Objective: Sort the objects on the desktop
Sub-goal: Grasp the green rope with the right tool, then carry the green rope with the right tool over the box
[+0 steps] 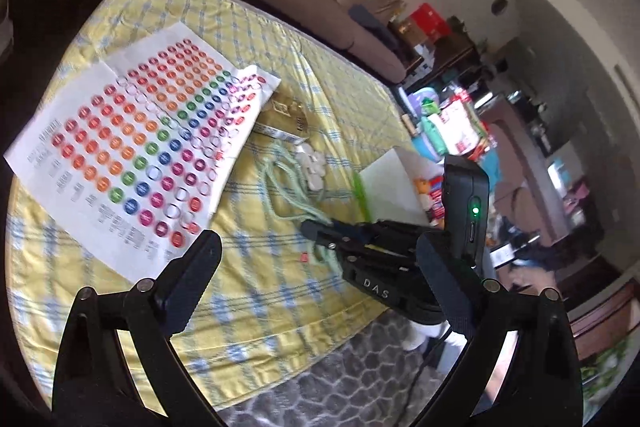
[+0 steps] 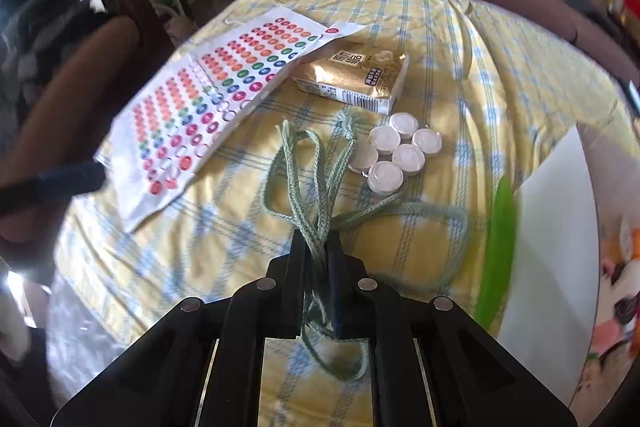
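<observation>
**Right jaws clamped on cord; left jaws apart**

The right gripper has its jaws pressed together on a pale green braided cord, whose loops trail ahead of them over the yellow checked cloth-covered surface. Just beyond lie six white round capsules and a gold foil packet; ahead-left, a white sheet of coloured round stickers. The left gripper hangs with jaws wide apart, empty.
</observation>
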{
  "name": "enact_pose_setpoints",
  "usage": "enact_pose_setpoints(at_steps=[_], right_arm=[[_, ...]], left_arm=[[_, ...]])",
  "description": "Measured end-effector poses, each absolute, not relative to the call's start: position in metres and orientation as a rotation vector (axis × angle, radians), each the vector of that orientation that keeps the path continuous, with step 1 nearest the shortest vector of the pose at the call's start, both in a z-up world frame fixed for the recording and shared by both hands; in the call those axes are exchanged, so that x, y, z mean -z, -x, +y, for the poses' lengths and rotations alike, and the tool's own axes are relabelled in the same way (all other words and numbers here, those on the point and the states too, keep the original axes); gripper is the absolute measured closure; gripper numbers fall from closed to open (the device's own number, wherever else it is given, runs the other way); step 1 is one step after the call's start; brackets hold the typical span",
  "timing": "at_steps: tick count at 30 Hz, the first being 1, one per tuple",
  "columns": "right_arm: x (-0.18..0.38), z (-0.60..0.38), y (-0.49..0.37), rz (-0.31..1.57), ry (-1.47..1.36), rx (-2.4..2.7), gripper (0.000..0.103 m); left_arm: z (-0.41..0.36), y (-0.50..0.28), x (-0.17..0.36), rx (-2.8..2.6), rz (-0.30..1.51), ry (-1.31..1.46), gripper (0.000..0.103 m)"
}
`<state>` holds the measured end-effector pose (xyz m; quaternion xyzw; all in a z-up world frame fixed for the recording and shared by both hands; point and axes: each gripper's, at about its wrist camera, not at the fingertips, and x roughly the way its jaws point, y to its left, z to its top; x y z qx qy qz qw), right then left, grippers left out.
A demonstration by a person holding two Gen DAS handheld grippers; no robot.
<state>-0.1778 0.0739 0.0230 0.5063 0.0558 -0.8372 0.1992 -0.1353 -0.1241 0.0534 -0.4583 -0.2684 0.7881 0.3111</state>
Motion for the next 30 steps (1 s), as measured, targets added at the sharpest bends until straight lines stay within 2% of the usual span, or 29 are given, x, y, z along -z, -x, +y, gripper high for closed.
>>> enact_pose_setpoints(at_steps=[6,9,14,15,16,17,18,19,25,30], right_arm=[[-0.049,0.091,0.152,-0.180,-1.333,2.239,0.095],[-0.064,0.090,0.138,-0.224,-1.294,2.200,0.095],[-0.082,0.077,0.116,-0.177,-1.240,2.169,0.095],[-0.084,0.076,0.110,-0.155,-1.236,2.166,0.095],[-0.085,0.072,0.105,-0.130,-1.233,2.165,0.095],[-0.085,0.070,0.102,-0.114,-1.229,2.164,0.095],[-0.086,0.067,0.096,-0.090,-1.222,2.159,0.095],[-0.086,0.065,0.093,-0.078,-1.221,2.159,0.095],[-0.093,0.066,0.080,-0.074,-1.199,2.162,0.095],[-0.114,0.091,0.072,-0.090,-1.164,2.198,0.095]], left_arm=[[-0.114,0.143,-0.026,-1.902,-0.909,1.256,0.005],[-0.105,0.143,-0.013,-1.803,-0.982,1.277,0.005],[-0.098,0.143,0.012,-1.597,-1.161,1.308,0.006],[-0.099,0.144,0.015,-1.580,-1.182,1.308,0.011],[-0.100,0.144,0.016,-1.576,-1.192,1.308,0.028],[-0.101,0.144,0.016,-1.585,-1.189,1.307,0.038],[-0.102,0.144,0.015,-1.598,-1.181,1.304,0.060],[-0.103,0.145,0.014,-1.612,-1.174,1.300,0.076],[-0.095,0.142,-0.003,-1.600,-1.146,1.228,0.089],[-0.071,0.134,-0.046,-1.631,-1.040,1.159,0.089]])
